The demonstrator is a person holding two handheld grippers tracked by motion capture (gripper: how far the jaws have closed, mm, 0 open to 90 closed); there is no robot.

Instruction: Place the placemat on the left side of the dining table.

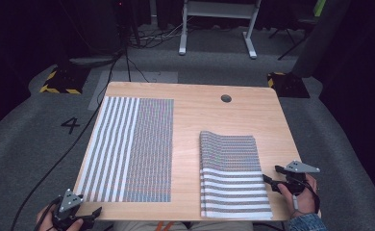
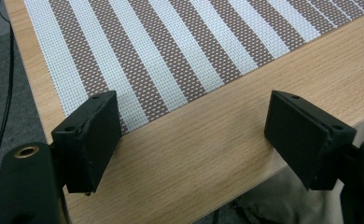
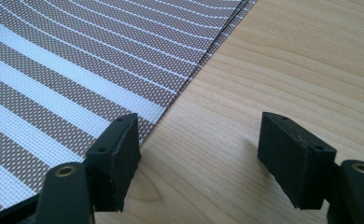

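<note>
Placemats, two in number, lay on the wooden table [image 1: 195, 120]: the flat placemat [image 1: 128, 149] on the left and the folded placemat [image 1: 231, 175] on the near right. Both looked light, thin and woven, rather flexible but springy, so a pinch at an edge or corner seemed best. The left gripper [image 1: 87, 217] waited at the near left corner of the flat one, jaws spread wide. The right gripper [image 1: 272, 177] stood just beside the right edge of the folded one, jaws also spread, holding nothing.
</note>
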